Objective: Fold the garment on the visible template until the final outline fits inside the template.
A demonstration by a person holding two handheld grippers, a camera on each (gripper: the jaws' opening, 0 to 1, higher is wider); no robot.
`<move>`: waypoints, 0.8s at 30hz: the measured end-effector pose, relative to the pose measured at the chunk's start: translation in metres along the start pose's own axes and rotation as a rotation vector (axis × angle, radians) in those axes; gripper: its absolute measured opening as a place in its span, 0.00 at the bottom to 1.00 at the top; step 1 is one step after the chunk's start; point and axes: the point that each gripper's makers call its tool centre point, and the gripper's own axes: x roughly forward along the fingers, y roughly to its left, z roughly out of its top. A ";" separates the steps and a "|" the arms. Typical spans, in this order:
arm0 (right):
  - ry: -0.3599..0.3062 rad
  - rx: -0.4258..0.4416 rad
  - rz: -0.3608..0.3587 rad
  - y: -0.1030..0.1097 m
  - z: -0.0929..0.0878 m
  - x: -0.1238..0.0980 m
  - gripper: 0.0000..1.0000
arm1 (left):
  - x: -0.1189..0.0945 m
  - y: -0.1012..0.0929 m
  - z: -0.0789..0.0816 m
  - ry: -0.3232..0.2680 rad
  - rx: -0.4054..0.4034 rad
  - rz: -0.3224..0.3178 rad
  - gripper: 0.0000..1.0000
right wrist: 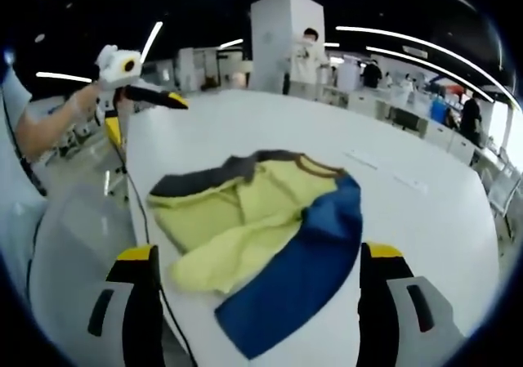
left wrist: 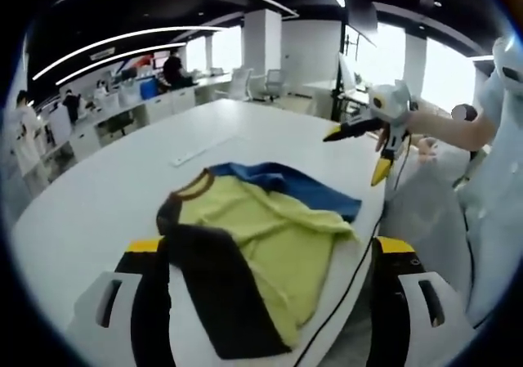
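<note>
A yellow shirt [left wrist: 270, 236] with a brown collar, one black sleeve [left wrist: 216, 285] and one blue sleeve [left wrist: 286, 183] lies crumpled on the white table [left wrist: 106, 203], near its edge. My left gripper [left wrist: 270, 248] is open, its jaws wide on either side of the shirt and holding nothing. In the right gripper view the same shirt [right wrist: 237, 220] lies with the blue sleeve [right wrist: 302, 269] nearest. My right gripper [right wrist: 257, 252] is open and holds nothing. Each gripper also appears in the other view, hand-held off the table edge: right gripper [left wrist: 357, 156], left gripper [right wrist: 147, 118].
A thin dark cable [left wrist: 347, 277] runs along the table edge beside the shirt. A flat white strip [left wrist: 204, 148] lies farther back on the table. The person's sleeve [left wrist: 498, 203] stands close at the edge. Desks, chairs and people fill the office behind.
</note>
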 end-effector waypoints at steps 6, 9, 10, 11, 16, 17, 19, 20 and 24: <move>0.041 0.013 -0.017 0.000 -0.021 -0.003 1.00 | -0.003 -0.005 0.000 -0.006 -0.002 0.002 1.00; 0.047 0.022 -0.016 0.003 -0.027 -0.003 1.00 | -0.006 -0.008 0.001 -0.023 -0.006 0.006 1.00; 0.051 0.025 -0.015 0.004 -0.029 -0.003 1.00 | -0.006 -0.008 0.001 -0.026 -0.006 0.007 1.00; 0.055 0.024 -0.016 0.005 -0.030 -0.003 1.00 | -0.007 -0.009 0.001 -0.029 -0.005 0.009 1.00; 0.072 0.010 -0.028 0.006 -0.037 -0.002 1.00 | -0.006 -0.017 0.000 -0.038 -0.015 -0.005 1.00; 0.082 0.020 -0.023 0.007 -0.039 -0.003 1.00 | -0.007 -0.017 -0.001 -0.033 -0.011 0.000 1.00; 0.083 0.028 -0.026 0.007 -0.042 -0.003 1.00 | -0.008 -0.018 -0.001 -0.044 -0.018 0.003 1.00; 0.078 0.027 -0.033 0.006 -0.042 -0.004 1.00 | -0.009 -0.019 0.000 -0.051 -0.027 -0.003 1.00; 0.099 0.033 -0.047 0.002 -0.052 -0.004 1.00 | -0.011 -0.021 -0.002 -0.055 -0.027 0.006 1.00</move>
